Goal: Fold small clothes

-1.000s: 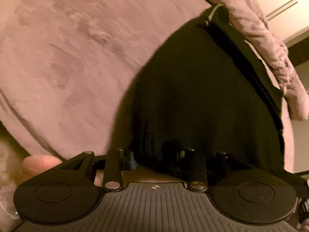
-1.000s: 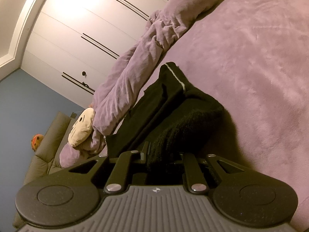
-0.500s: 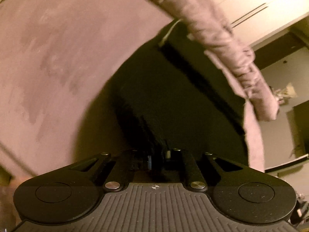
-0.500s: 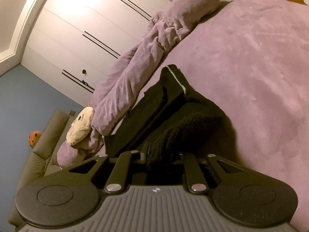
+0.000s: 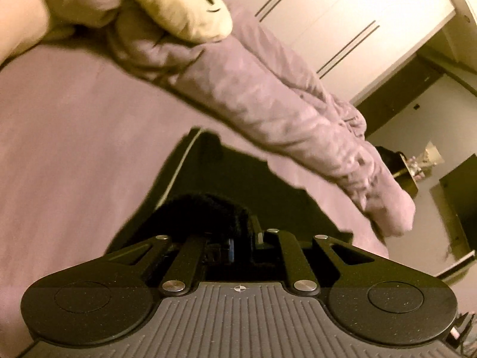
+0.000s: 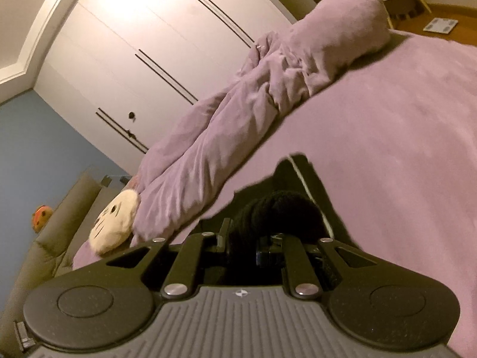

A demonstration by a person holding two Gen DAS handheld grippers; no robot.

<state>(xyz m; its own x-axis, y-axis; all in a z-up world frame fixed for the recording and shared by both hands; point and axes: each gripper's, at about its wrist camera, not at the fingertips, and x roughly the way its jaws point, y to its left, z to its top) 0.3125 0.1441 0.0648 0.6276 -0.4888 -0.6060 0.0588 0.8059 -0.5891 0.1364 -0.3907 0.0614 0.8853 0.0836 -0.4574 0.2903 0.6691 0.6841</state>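
because i want both corners to travel together for the fold, my left tool (image 5: 243,243) and right tool (image 6: 241,246) each pinch the black garment (image 5: 208,208). it drapes toward twelve o'clock onto the purple bed (image 5: 74,149).

One black garment (image 5: 226,185) is counted on the bed (image 5: 74,137). One rolled purple blanket (image 6: 238,113) is seen along the bed's far edge, and one cream plush face (image 6: 114,219) at its end. Two grippers are counted, the left gripper (image 5: 243,240) and the right gripper (image 6: 241,243). One orange toy (image 6: 41,213) is seen on one sofa (image 6: 53,238).
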